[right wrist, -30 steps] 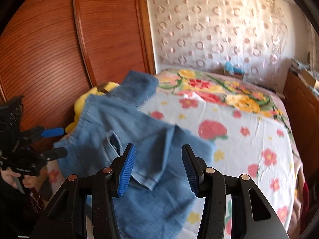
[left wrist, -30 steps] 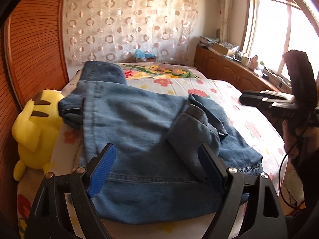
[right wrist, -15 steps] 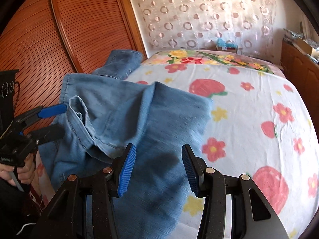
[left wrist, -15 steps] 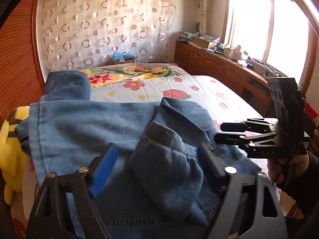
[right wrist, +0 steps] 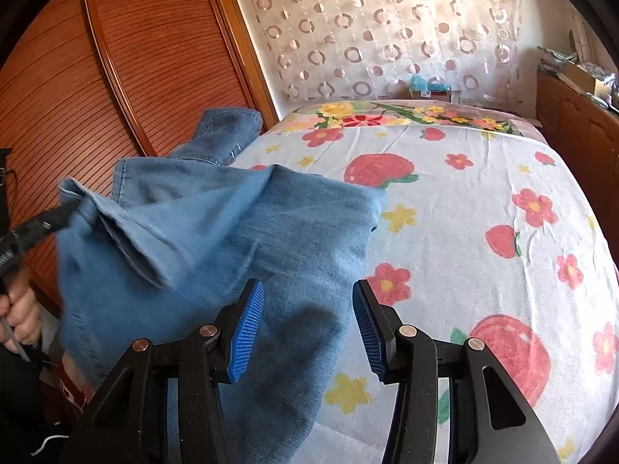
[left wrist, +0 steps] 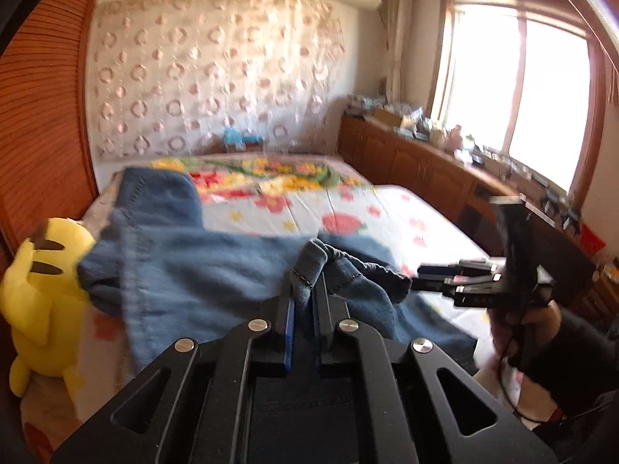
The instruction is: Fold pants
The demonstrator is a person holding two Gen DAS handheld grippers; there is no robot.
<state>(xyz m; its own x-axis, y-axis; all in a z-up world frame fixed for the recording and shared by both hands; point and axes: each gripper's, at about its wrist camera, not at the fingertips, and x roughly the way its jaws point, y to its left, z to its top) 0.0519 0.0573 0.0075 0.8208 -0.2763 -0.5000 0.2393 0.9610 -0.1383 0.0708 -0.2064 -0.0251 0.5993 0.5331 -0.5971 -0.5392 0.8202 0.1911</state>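
Left wrist view: the left tongs (left wrist: pixel 305 301) have just closed on a raised fold of the jeans (left wrist: pixel 201 266) mid-frame on the bed (left wrist: pixel 387 212), probably to lift it over; the right tongs (right wrist: pixel 307 323) hang open above the denim.

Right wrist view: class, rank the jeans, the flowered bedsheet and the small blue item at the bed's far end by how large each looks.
1. flowered bedsheet
2. jeans, though nearer the camera
3. small blue item

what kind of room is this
Most likely a home bedroom: a bed with a flowered sheet, a yellow plush toy beside the jeans, and a wooden wardrobe door along the wall.
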